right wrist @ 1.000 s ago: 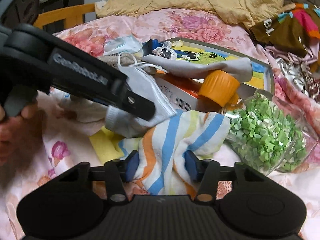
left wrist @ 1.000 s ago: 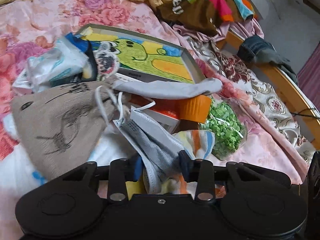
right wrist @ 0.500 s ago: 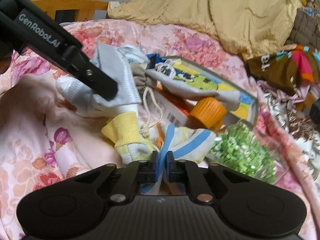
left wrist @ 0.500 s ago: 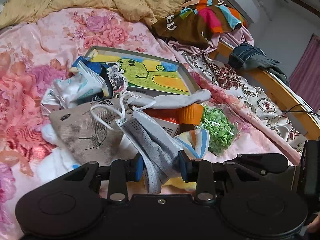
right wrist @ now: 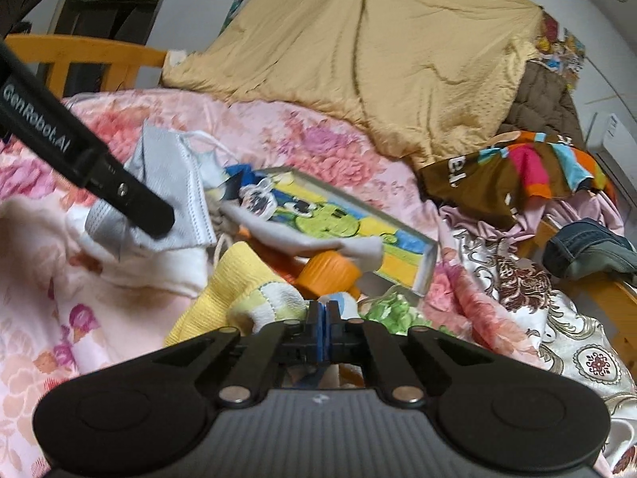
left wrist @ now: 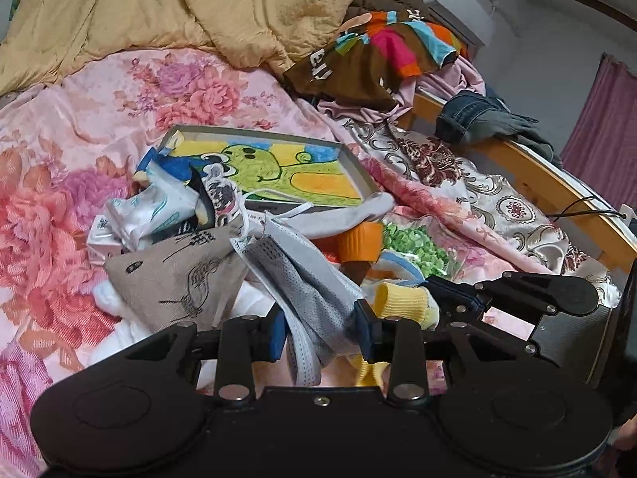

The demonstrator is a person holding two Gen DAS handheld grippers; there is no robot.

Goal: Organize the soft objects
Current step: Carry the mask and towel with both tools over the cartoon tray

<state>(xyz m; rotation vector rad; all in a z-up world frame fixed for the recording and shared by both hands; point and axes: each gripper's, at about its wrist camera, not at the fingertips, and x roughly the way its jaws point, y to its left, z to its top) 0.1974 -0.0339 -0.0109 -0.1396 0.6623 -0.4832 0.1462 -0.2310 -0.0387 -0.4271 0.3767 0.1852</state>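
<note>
My left gripper (left wrist: 320, 328) is clamped on a grey face mask (left wrist: 314, 286), its blue pads pressing the bunched fabric from both sides while the loose end hangs below the fingers; from the right wrist view the same mask (right wrist: 175, 191) flares out past the black finger that carries white lettering. My right gripper (right wrist: 322, 328) has just been closing and now stands fully clenched, its blue pads pinched together on the edge of a striped towel (right wrist: 258, 298) with a yellow ribbed border, pale bands and a strip of blue. In the left wrist view that towel's yellow edge (left wrist: 402, 302) sits just beside the right gripper's fingers. Both pieces hang over a heap on the bed, whose pink floral quilt (left wrist: 79, 127) spreads beneath everything. In the heap I see a beige drawstring bag (left wrist: 175, 275) with ink-line drawings, a crumpled white wrapper (left wrist: 159, 207), a long grey sock (left wrist: 342, 219) draped over an orange cap (left wrist: 358, 241), and a clear bag of green pieces (left wrist: 418, 243). Behind them lies a framed cartoon picture (left wrist: 278, 171) of a green figure, tilted on the quilt. A tan blanket (left wrist: 179, 8) is piled at the head of the bed, with a brown multicoloured garment (left wrist: 374, 59) to its right.
</note>
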